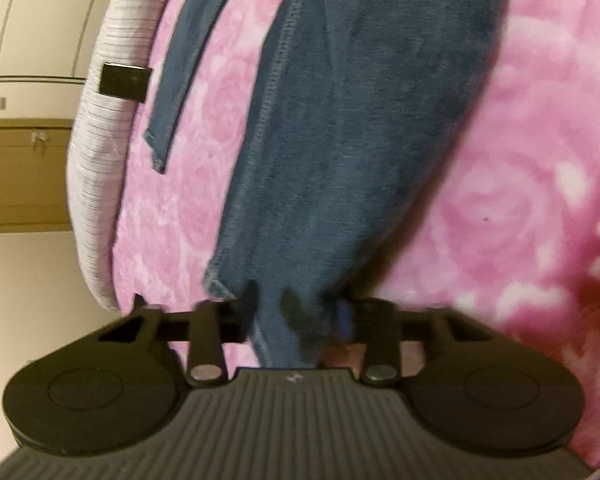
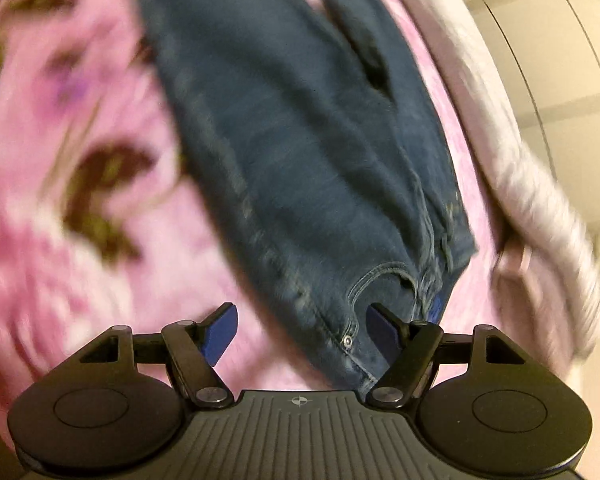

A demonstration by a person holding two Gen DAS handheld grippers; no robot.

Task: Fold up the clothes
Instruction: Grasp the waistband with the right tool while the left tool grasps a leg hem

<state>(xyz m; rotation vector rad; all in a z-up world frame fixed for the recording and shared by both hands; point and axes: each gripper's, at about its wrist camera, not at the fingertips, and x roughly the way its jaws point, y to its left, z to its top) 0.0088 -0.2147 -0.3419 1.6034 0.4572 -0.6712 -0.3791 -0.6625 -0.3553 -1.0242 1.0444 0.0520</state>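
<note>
A pair of blue jeans (image 1: 340,140) lies stretched out on a pink rose-patterned blanket (image 1: 520,200). In the left wrist view my left gripper (image 1: 296,312) is shut on the hem end of a jeans leg, the cloth bunched between its fingers. A second narrow strip of denim (image 1: 188,60) lies to the left. In the right wrist view the jeans (image 2: 300,140) show their waist end with a rivet and pocket. My right gripper (image 2: 302,330) is open, its blue pads (image 2: 220,332) either side of the waistband corner, which lies between them.
The blanket (image 2: 80,200) covers a mattress with a white ribbed edge (image 1: 100,160) bearing a black tag (image 1: 124,82). Beyond the edge are a cream floor and wall and a wooden cabinet (image 1: 20,172). The right wrist view is motion-blurred.
</note>
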